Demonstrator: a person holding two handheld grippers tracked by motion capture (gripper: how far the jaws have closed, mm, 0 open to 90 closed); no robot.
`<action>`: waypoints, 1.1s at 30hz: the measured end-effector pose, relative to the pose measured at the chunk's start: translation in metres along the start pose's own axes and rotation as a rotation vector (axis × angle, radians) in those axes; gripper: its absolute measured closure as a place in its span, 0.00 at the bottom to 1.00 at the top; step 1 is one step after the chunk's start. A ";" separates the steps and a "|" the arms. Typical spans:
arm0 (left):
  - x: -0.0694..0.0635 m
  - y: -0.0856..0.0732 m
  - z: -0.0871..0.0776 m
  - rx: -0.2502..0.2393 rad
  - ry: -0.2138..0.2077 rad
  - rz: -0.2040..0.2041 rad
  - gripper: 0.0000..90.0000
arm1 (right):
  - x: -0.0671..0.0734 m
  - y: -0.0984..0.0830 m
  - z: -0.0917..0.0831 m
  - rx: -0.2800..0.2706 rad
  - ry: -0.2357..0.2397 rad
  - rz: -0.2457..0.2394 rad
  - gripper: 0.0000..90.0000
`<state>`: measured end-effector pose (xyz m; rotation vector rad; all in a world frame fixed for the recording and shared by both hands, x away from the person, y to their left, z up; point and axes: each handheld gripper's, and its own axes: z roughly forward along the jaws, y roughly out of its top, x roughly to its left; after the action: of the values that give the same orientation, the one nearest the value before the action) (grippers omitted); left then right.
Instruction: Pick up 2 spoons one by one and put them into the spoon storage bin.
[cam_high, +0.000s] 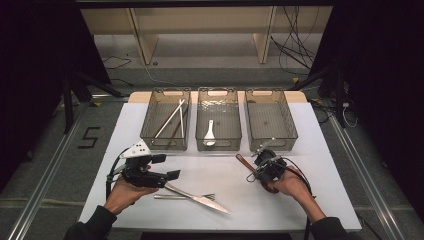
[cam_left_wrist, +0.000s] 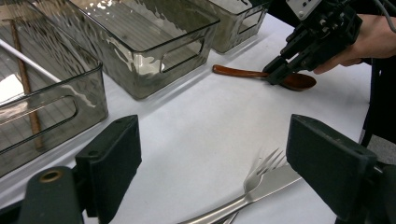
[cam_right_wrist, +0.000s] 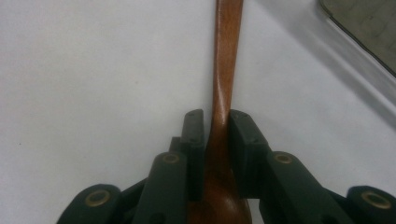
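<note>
A brown wooden spoon (cam_high: 243, 162) lies on the white table in front of the right-hand bin. My right gripper (cam_high: 261, 161) reaches down to it. In the right gripper view the two black pads (cam_right_wrist: 196, 135) press on the spoon (cam_right_wrist: 226, 56) at its neck, just above the bowl. The left gripper view shows the same grip (cam_left_wrist: 278, 72) on the spoon (cam_left_wrist: 238, 72) from the side. My left gripper (cam_high: 169, 167) is held at the front left, jaws wide open and empty (cam_left_wrist: 215, 154), above a steel knife (cam_high: 200, 198) and fork (cam_high: 185, 197).
Three clear smoky bins stand in a row at the back: the left bin (cam_high: 165, 147) holds chopsticks, the middle bin (cam_high: 218, 146) a white spoon (cam_high: 210, 132), and the right bin (cam_high: 272, 145) has nothing in it. The fork (cam_left_wrist: 264, 165) and knife (cam_left_wrist: 275, 179) lie crossed near the front edge.
</note>
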<state>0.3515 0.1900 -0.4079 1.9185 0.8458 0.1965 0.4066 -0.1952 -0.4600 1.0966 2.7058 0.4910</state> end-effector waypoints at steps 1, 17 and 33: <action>0.000 0.000 0.000 0.002 0.000 0.002 0.19 | 0.001 0.000 0.000 0.002 -0.004 -0.006 0.87; 0.002 0.000 -0.001 0.002 0.014 0.005 0.19 | 0.006 0.000 -0.008 -0.009 0.001 -0.071 0.91; 0.006 -0.001 -0.002 -0.005 0.021 -0.011 0.19 | 0.003 0.000 -0.032 -0.114 0.017 -0.046 0.92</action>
<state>0.3540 0.1956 -0.4087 1.9093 0.8688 0.2124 0.3950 -0.2002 -0.4298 1.0024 2.6738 0.6407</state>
